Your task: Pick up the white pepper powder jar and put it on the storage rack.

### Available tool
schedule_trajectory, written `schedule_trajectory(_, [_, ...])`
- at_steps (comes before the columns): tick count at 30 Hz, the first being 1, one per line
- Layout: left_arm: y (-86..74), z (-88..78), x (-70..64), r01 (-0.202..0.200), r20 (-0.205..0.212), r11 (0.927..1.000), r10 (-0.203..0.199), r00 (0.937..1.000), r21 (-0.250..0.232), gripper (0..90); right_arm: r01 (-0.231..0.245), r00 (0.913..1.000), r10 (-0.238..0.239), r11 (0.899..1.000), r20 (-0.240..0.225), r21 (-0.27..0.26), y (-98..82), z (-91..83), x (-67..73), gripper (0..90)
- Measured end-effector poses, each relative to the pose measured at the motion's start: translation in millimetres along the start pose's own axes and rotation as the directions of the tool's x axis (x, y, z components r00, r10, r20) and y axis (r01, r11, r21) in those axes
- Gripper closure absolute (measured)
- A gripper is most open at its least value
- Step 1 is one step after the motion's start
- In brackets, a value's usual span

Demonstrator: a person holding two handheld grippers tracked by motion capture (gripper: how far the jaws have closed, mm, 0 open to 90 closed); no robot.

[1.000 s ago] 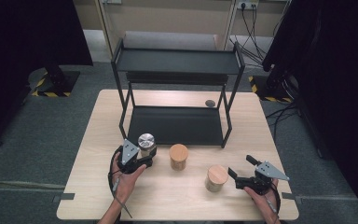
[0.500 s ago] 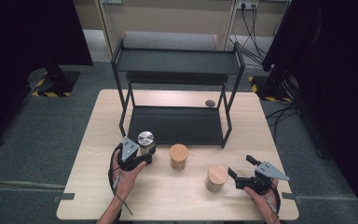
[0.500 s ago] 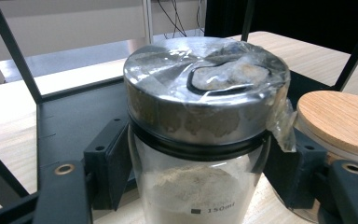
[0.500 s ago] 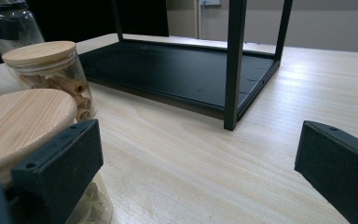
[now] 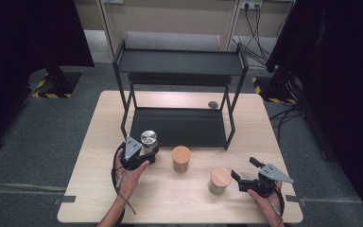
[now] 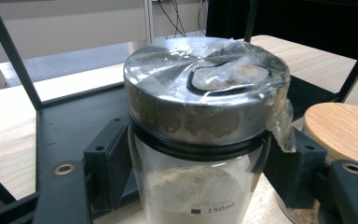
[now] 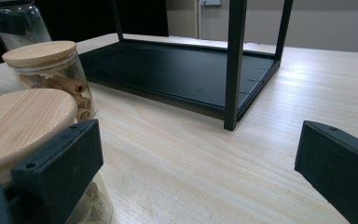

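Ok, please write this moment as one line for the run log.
left tool: shut on metal-lidded glass jar | right tool: open beside wooden-lidded glass jar | black metal shelf rack: holds no jar

The jar [image 6: 200, 186] in the middle is clear glass with a shiny metal lid [image 6: 205, 88] under crinkly plastic wrap. The other two jars [image 7: 51, 79] have smooth wooden lids. The desk [image 5: 170, 198] is pale wood. The shelf [image 5: 179, 125] is dull black metal.

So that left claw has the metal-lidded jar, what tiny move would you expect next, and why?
Probably a short lift and carry forward to the rack's lower shelf. The left claw is shut on the metal-lidded jar, which sits just in front of that bare shelf, while the right claw waits open beside a wooden-lidded jar.
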State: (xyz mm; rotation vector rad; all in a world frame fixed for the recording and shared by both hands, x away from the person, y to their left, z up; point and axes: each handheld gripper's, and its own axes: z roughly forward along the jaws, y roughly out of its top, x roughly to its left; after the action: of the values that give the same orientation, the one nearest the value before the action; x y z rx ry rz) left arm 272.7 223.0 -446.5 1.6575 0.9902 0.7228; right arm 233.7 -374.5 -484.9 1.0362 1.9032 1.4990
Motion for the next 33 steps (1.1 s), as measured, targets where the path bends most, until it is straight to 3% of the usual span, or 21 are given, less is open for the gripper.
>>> schedule_trajectory(33, [5.5,12.0,8.0,0.02,-0.018,0.9998,-0.02,0.9996,0.002,30.8,-0.002,1.0,0.002,1.0,-0.002,-0.001,-0.1,0.0,-0.6,1.2])
